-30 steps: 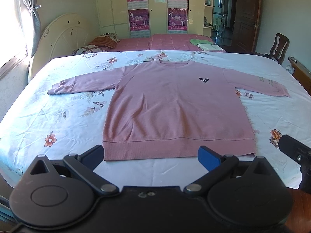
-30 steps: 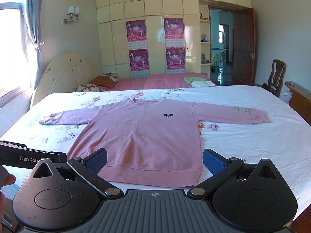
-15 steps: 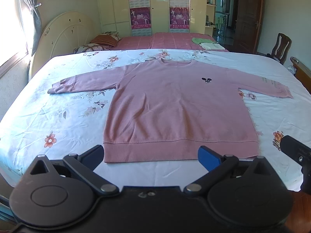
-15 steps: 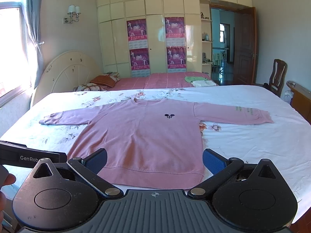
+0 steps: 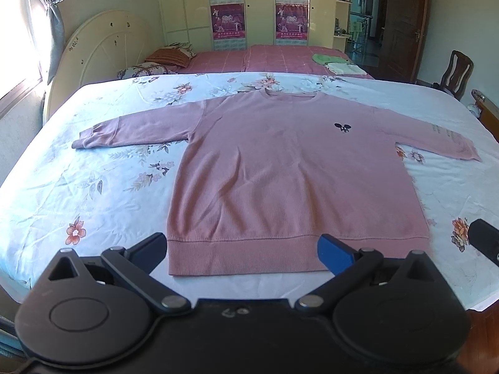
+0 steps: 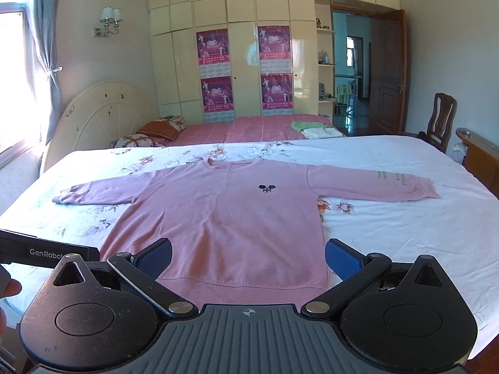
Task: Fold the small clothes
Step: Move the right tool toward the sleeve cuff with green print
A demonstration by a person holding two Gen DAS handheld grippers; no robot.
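Observation:
A pink long-sleeved sweater [image 5: 280,168] [image 6: 230,218] lies flat and face up on the floral bedsheet, both sleeves spread out sideways, hem toward me. A small black logo marks its chest. My left gripper [image 5: 243,251] hovers open just before the hem, its blue pads either side of the hem's left and middle part, holding nothing. My right gripper [image 6: 248,260] is open too, above the hem's near edge, empty. The left gripper's body shows at the left edge of the right wrist view.
The sweater lies on a wide bed with a white flowered sheet [image 5: 93,187]. Behind it stands a second bed with a pink cover [image 6: 259,127], pillows and folded cloths. A wooden chair [image 6: 441,121] and a door stand at the right.
Both grippers have crept a little forward toward the hem, so the sweater looks slightly larger. Both stayed open and the sweater has not moved.

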